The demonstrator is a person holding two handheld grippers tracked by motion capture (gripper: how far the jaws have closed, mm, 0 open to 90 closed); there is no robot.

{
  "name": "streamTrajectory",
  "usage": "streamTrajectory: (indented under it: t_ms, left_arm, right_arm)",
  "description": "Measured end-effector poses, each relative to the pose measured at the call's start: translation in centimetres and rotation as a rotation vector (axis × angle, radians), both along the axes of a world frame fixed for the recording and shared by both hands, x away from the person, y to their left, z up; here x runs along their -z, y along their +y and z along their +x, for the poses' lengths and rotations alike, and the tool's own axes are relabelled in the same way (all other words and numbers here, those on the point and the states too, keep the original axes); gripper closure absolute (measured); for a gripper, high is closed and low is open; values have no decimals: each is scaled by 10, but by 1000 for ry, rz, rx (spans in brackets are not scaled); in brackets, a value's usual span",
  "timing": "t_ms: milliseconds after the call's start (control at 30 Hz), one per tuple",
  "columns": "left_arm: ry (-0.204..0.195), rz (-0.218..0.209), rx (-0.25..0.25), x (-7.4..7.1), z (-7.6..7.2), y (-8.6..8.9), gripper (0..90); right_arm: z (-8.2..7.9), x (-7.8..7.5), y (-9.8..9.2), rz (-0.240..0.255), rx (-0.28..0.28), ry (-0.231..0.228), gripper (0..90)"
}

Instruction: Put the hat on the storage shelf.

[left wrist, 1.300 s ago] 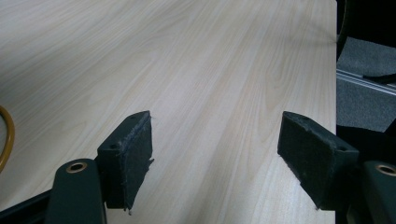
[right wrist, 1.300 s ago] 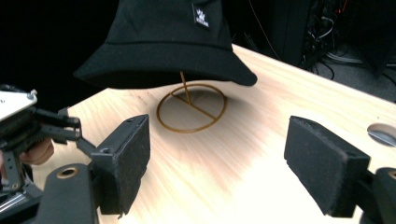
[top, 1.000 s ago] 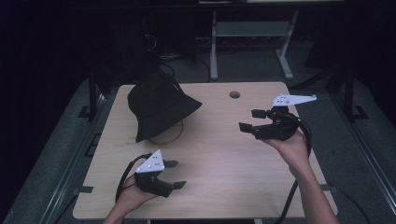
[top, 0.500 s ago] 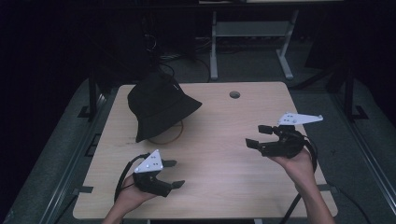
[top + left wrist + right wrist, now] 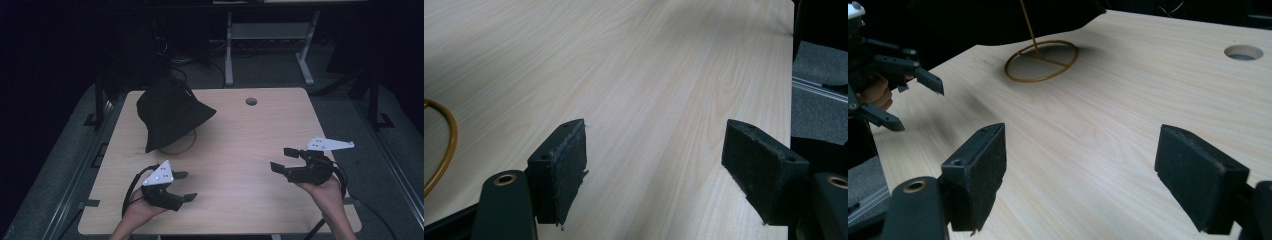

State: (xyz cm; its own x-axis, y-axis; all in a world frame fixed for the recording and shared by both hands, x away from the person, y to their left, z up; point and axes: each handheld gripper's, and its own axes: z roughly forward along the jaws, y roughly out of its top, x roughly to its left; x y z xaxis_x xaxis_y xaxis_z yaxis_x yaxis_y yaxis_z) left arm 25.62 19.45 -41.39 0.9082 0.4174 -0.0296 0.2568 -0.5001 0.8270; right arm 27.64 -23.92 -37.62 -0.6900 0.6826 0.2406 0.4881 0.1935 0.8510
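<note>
Jaws of the left gripper [image 5: 183,186] stand wide apart with bare wood between the pads, as its own view confirms; nothing held, nothing touched. It sits low over the near left part of the worktop [image 5: 240,145], in the person's left hand [image 5: 137,215]. Right gripper [image 5: 284,160]: jaws likewise wide, empty, hovering over the near right part of the worktop, pointed toward the left.

Black bucket hat [image 5: 170,112] sits at the far left of the worktop, well apart from both grippers. High view shows it perched on a gold wire stand [image 5: 181,145], with only an arc of the ring base visible beneath the brim. Right gripper view shows the whole ring, its crossbar and thin upright stem, plus the left gripper farther off. Left gripper view catches a short curve of the ring at its left edge.
</note>
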Motion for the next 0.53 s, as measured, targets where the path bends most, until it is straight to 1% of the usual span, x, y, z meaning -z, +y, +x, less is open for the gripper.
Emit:
streamTrajectory:
  t_ms: [133,233,400,533]
  left_arm:
    - [-2,1,-3,0,0,0,256]
    - [-2,1,-7,-1,0,0,256]
    - [-3,7,-11,0,0,0,256]
    - [3,2,-8,0,1,-2,256]
  right_arm:
    - [-8,10,-4,3,14,5,198]
    - [-14,21,-8,0,21,16,197]
    - [-24,36,-14,12,42,37,195]
    - [-34,44,-16,12,52,30,191]
